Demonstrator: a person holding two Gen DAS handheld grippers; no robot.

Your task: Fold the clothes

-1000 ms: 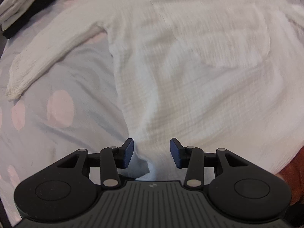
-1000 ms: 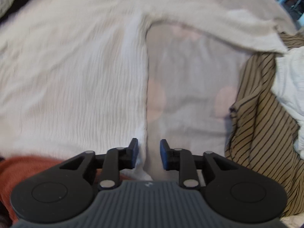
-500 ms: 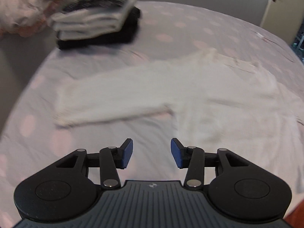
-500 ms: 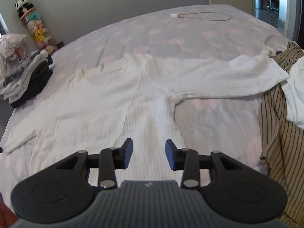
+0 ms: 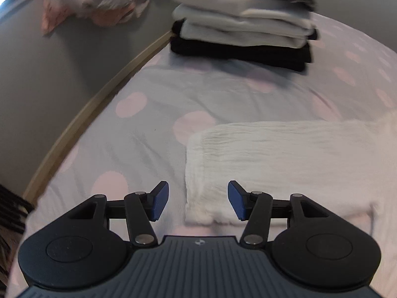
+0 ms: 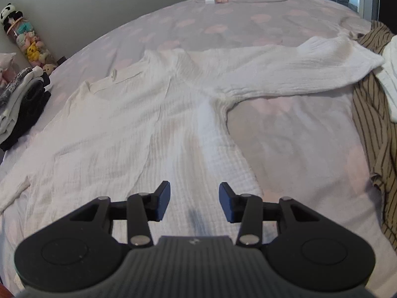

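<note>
Left gripper [image 5: 198, 201], jaws opening and empty, hangs over the cuff [image 5: 198, 173] of the white shirt [image 6: 139, 134] spread flat on the spotted bed [image 6: 292, 129], likely to fold that sleeve in, while right gripper [image 6: 194, 202], also opening and empty, hovers over the shirt's body.

left black plastic two-finger gripper [image 5: 198, 202]: blue pads, silver pivot screws, round side discs, ribbed grey housing with small logo, lower frame | right black plastic two-finger gripper [image 6: 194, 202]: same blue pads, silver screws, ribbed grey housing
</note>
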